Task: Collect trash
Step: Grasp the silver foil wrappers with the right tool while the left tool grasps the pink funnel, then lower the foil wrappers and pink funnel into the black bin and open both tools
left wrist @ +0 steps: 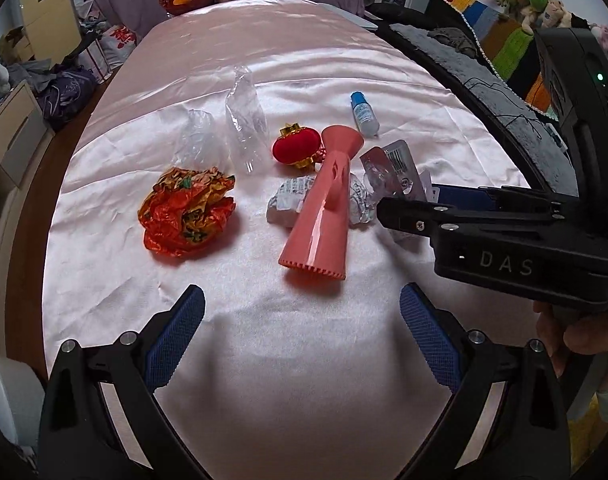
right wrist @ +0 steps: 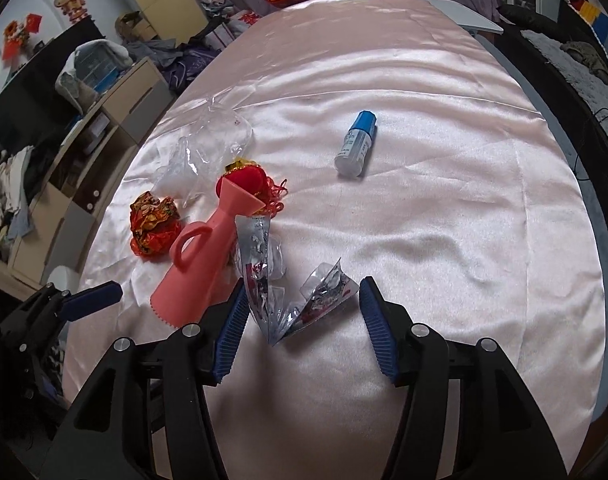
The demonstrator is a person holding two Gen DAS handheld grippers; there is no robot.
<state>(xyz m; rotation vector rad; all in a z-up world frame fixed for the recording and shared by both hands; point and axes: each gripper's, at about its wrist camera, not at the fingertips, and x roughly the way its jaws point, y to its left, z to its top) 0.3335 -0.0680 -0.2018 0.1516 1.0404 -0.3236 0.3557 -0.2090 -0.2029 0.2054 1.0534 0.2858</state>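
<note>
A table draped in a glossy pale pink satin cloth (left wrist: pixel 304 80) is being viewed from both wrist cameras; scattered litter is being shown across its middle. The left gripper (left wrist: pixel 302 324) is being held with its blue-padded jaws spread wide over bare cloth at the near edge, nothing being caught between them. The right gripper (right wrist: pixel 300 320) is being held partly open around a torn, crumpled silver foil wrapper with red print (right wrist: pixel 304 300); the wrapper is lying between the pads, its left flap being touched by the left pad, while the right pad is standing just clear of it, so no grip is being made. Just left of the wrapper a salmon-pink plastic funnel-shaped scoop with a loop handle and a toothed rim (left wrist: pixel 321 208) is lying on its side, a crumpled ball of white printed paper (left wrist: pixel 288 204) being partly covered by it; a small red velvet lantern ornament with gold caps (left wrist: pixel 296 146) is resting at its far end. Further left a crumpled orange-and-gold foil wrapper (left wrist: pixel 188 210) is lying, with clear crinkled plastic bags (left wrist: pixel 244 120) beyond it; a small white dropper bottle with a blue cap (right wrist: pixel 355 144) is lying alone, well apart to the far right.
</note>
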